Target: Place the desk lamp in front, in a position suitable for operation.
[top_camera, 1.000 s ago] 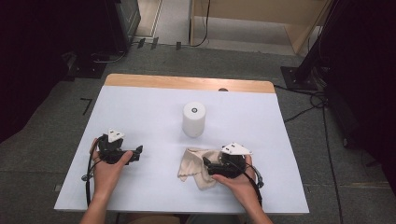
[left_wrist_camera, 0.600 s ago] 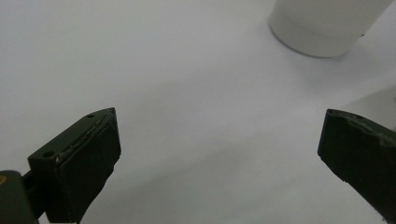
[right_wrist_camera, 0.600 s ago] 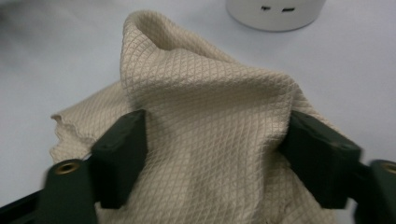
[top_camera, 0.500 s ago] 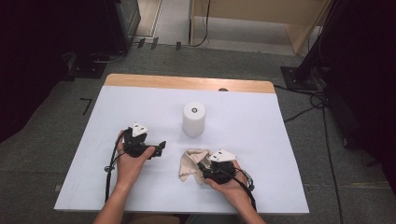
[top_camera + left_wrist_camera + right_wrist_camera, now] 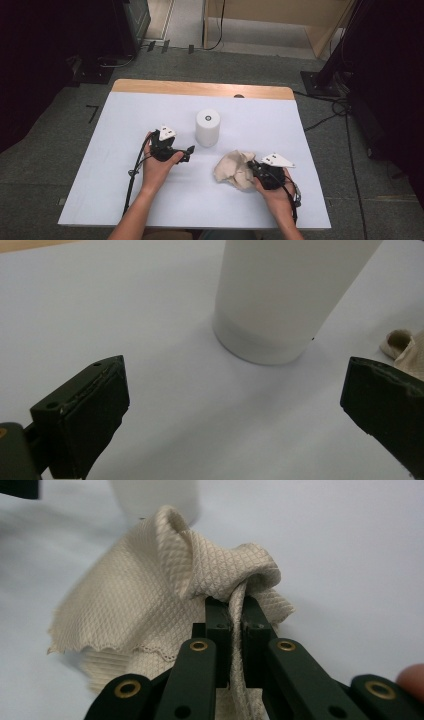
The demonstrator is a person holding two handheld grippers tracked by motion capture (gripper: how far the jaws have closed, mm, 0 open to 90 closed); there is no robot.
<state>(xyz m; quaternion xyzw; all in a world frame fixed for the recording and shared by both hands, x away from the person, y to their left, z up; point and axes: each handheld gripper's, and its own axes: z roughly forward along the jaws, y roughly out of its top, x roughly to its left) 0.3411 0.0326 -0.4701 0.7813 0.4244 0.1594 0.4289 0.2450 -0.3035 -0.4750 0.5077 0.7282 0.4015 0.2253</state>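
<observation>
Near the high view's centre, a white cylinder (image 5: 208,128) stands on the table (image 5: 300,130). Left tool (image 5: 189,151) gapes wide just beside it. Lower right, right tool (image 5: 236,614) pinches a beige cloth (image 5: 235,169); its own view reveals the diamond weave.

Lab-like room, grey carpet (image 5: 60,165), floor cables (image 5: 330,107), black equipment stands (image 5: 320,80)

Ahead of my left claw (image 5: 235,410) the white cylinder (image 5: 287,295) is cut off at the picture's top edge. Beyond my right claw (image 5: 236,620), the cloth (image 5: 165,595) hides the cylinder's blurred base.
</observation>
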